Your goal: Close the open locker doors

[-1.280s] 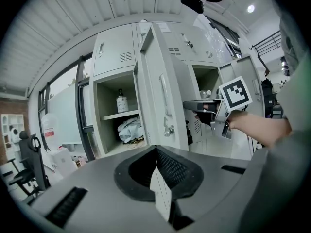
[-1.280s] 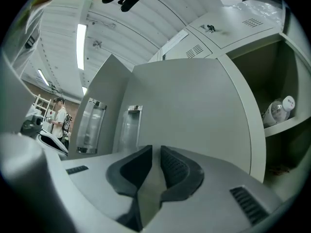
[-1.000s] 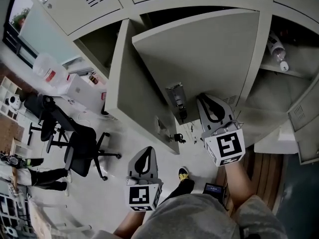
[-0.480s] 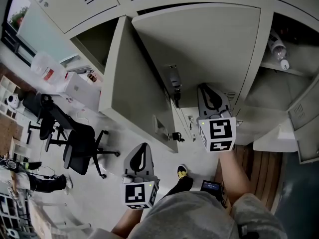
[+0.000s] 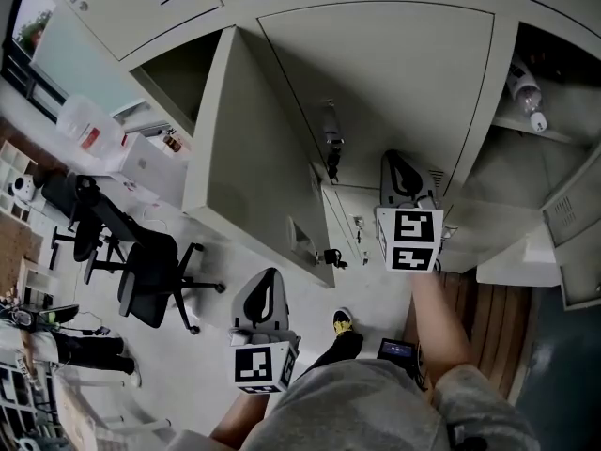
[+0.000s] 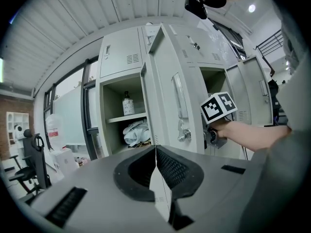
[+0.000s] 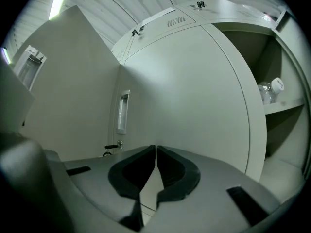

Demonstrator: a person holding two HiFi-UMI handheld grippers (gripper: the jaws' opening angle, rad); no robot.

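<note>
Facing the flush pale grey metal locker door (image 5: 394, 73), our right gripper (image 5: 401, 163) is closed, empty; the open grey metal door leaf (image 5: 249, 158) stands leftward, nearer our closed, empty left gripper (image 5: 271, 282).

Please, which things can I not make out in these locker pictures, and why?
- Whether the right hand-held gripper, jaws just closed on nothing, touches the middle door: head view, its own body hides the tips.
- Bottle label: too small in head and right gripper views.
- White bundle in the left compartment: too small in left gripper view; open left door hides it in head view.
- Far-right door: cut off by head view's edge.
</note>
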